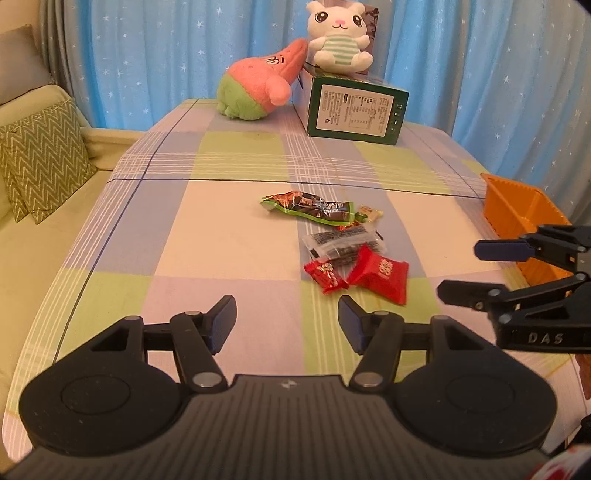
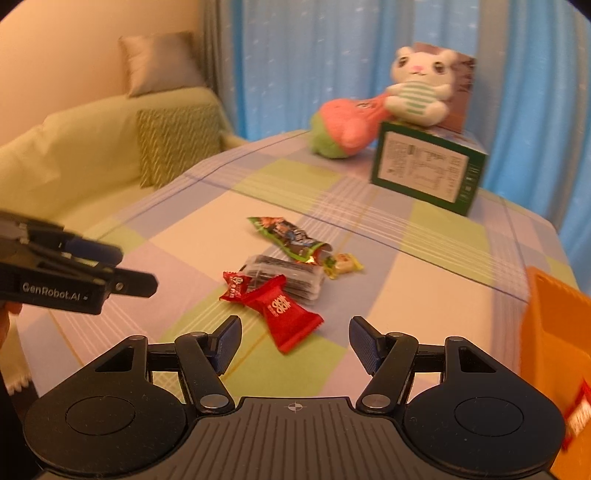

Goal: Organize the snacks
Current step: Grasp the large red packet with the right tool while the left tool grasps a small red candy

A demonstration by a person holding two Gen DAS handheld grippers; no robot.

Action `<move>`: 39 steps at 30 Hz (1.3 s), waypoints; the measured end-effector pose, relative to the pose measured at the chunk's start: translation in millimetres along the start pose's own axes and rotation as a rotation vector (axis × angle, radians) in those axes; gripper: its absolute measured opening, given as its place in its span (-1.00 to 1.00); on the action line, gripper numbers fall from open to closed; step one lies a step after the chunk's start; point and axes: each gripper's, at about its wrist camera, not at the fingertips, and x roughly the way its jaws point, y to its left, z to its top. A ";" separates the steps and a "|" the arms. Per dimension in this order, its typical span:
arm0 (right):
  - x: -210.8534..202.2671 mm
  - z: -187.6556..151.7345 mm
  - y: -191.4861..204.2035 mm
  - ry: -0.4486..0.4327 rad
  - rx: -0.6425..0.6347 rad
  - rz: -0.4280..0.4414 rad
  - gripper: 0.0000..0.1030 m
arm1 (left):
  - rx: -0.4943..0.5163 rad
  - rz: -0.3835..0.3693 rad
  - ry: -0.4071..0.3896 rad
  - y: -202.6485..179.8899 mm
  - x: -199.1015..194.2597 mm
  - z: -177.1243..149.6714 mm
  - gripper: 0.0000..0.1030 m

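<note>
Several snack packets lie in a loose pile on the checked tablecloth (image 1: 221, 236). A large red packet (image 1: 382, 275) (image 2: 286, 314) lies nearest, with a small red packet (image 1: 327, 277) (image 2: 234, 286) beside it. Behind them lie a clear packet with dark contents (image 1: 340, 245) (image 2: 284, 275), a green and dark wrapper (image 1: 308, 206) (image 2: 291, 236) and a small yellow candy (image 1: 369, 214) (image 2: 343, 264). My left gripper (image 1: 288, 321) is open and empty, left of the pile. My right gripper (image 2: 295, 341) is open and empty, just short of the large red packet. An orange bin (image 1: 517, 214) (image 2: 554, 350) stands at the right.
A green box (image 1: 356, 110) (image 2: 428, 171) stands at the table's far side with a white plush (image 1: 338, 35) on it and a pink and green plush (image 1: 258, 86) beside it. A sofa with cushions (image 1: 40, 155) is left. A red packet (image 2: 578, 417) shows inside the bin.
</note>
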 end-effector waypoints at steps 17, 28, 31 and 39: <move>89.3 10.9 10.9 0.091 -0.247 0.078 -0.18 | -0.048 -0.063 0.020 23.6 48.4 1.6 -0.02; 97.2 10.6 -6.9 0.138 -0.117 0.060 -0.50 | -0.041 -0.093 0.025 10.3 57.7 0.8 -0.02; 85.8 13.9 -18.7 0.127 -0.002 0.069 -0.50 | -0.048 -0.109 0.010 3.8 58.5 4.1 -0.03; 70.6 13.1 -35.5 0.124 0.143 0.028 -0.50 | -0.087 -0.125 0.018 -12.9 76.7 12.6 -0.24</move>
